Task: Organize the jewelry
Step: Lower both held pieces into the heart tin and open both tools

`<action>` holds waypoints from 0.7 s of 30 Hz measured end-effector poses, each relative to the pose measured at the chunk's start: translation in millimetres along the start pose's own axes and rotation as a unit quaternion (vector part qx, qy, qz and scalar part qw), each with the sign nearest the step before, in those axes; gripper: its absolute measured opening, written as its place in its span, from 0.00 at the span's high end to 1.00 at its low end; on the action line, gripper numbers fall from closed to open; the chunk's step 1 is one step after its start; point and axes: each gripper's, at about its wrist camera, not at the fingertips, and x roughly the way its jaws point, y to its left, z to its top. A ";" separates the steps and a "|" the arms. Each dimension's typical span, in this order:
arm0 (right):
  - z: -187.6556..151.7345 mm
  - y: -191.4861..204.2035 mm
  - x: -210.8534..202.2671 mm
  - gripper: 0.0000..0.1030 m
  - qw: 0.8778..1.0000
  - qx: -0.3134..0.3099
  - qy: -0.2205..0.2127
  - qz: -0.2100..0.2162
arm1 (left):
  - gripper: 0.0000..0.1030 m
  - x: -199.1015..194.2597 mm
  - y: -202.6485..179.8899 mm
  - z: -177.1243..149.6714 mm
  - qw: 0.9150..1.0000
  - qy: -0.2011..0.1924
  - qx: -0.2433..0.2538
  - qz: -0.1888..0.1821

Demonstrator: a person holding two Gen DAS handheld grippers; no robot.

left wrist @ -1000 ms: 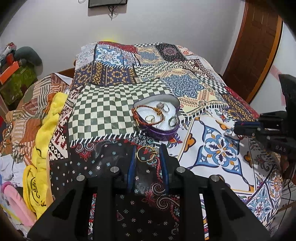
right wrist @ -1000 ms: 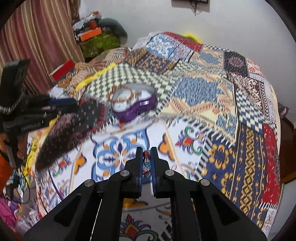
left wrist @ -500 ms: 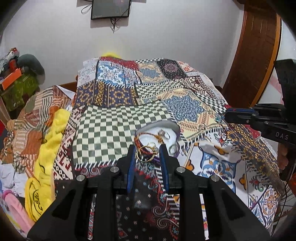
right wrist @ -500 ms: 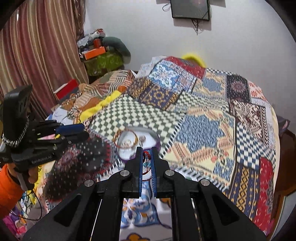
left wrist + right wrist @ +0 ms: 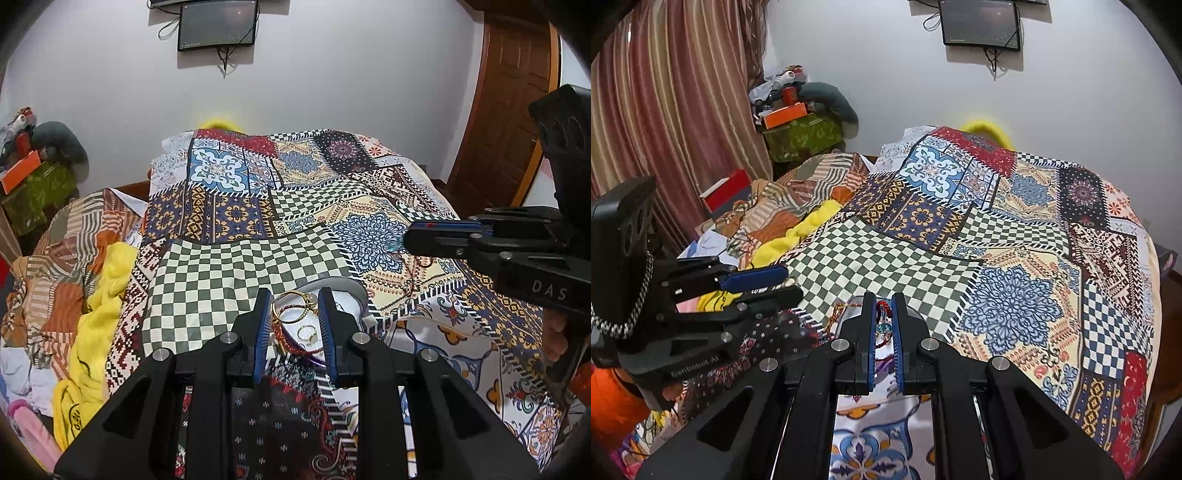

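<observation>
A purple jewelry box (image 5: 351, 291) with a white lining lies on the patchwork bedspread (image 5: 229, 280), mostly hidden behind my left fingers. Inside it I see a red cord bracelet (image 5: 282, 338) and a gold ring (image 5: 307, 333). My left gripper (image 5: 294, 304) is shut on a gold bangle (image 5: 293, 308) and holds it just above the box. My right gripper (image 5: 882, 314) is shut on a red and blue beaded piece (image 5: 882, 319), over the box's near side (image 5: 846, 314). It also shows in the left wrist view (image 5: 410, 242), to the right of the box.
Crumpled striped cloth (image 5: 62, 251) and a yellow garment (image 5: 96, 314) lie along the bed's left side. A wooden door (image 5: 506, 110) stands at the right. A wall screen (image 5: 218, 24) hangs above the bed. Boxes are stacked by the curtain (image 5: 786, 122).
Both grippers have risen and moved forward over the bed toward the box. The left one now holds the gold bangle right above the box; the right has come in beside it.
</observation>
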 end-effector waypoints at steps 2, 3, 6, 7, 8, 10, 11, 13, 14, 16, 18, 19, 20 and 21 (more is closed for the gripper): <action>2.6 -0.5 8.8 0.93 1.000 0.003 0.006 0.001 | 0.77 8.6 1.3 -0.3 1.000 0.005 -0.002 0.000; 3.5 -1.1 11.6 0.93 1.000 0.004 0.009 0.003 | 0.76 12.9 1.9 -0.6 1.000 0.008 -0.003 0.000; 4.6 -2.6 25.5 0.93 1.000 0.008 0.024 0.005 | 0.77 27.5 2.8 -2.2 1.000 0.021 -0.006 -0.002; 4.4 -2.9 31.0 0.93 1.000 0.008 0.030 0.003 | 0.77 32.5 2.9 -2.9 1.000 0.025 -0.006 -0.002; 4.2 -3.0 34.4 0.93 0.999 0.008 0.033 0.002 | 0.77 37.0 3.2 -3.9 1.000 0.030 -0.008 -0.004; 3.8 -3.7 43.4 0.93 0.999 0.010 0.043 0.004 | 0.77 48.3 4.1 -5.5 0.999 0.041 -0.011 -0.011; 3.6 -4.0 46.4 0.93 0.999 0.011 0.048 0.005 | 0.77 52.3 4.1 -6.3 0.999 0.045 -0.011 -0.012; 3.4 -4.6 55.2 0.93 0.998 0.012 0.059 0.005 | 0.77 61.1 2.9 -8.0 0.998 0.055 -0.009 -0.014; 3.3 -4.8 58.9 0.93 0.998 0.012 0.064 0.005 | 0.77 65.1 1.6 -8.7 0.998 0.058 -0.007 -0.014; 3.0 -5.2 65.4 0.93 0.997 0.010 0.073 0.001 | 0.77 71.8 -0.1 -10.8 0.998 0.065 -0.003 -0.012; 2.6 -5.1 70.7 0.93 0.997 0.009 0.082 0.001 | 0.76 76.1 -0.3 -12.9 0.998 0.068 -0.002 -0.011; 1.9 -4.9 72.9 0.93 0.996 0.009 0.086 0.003 | 0.76 77.5 -0.2 -13.7 0.998 0.069 -0.003 -0.013; 1.1 -4.7 75.0 0.93 0.996 0.009 0.090 0.005 | 0.76 78.6 0.3 -14.5 0.997 0.070 -0.005 -0.015; 0.5 -4.0 76.8 0.93 0.996 0.008 0.094 0.006 | 0.76 79.3 0.8 -15.2 0.997 0.071 -0.006 -0.017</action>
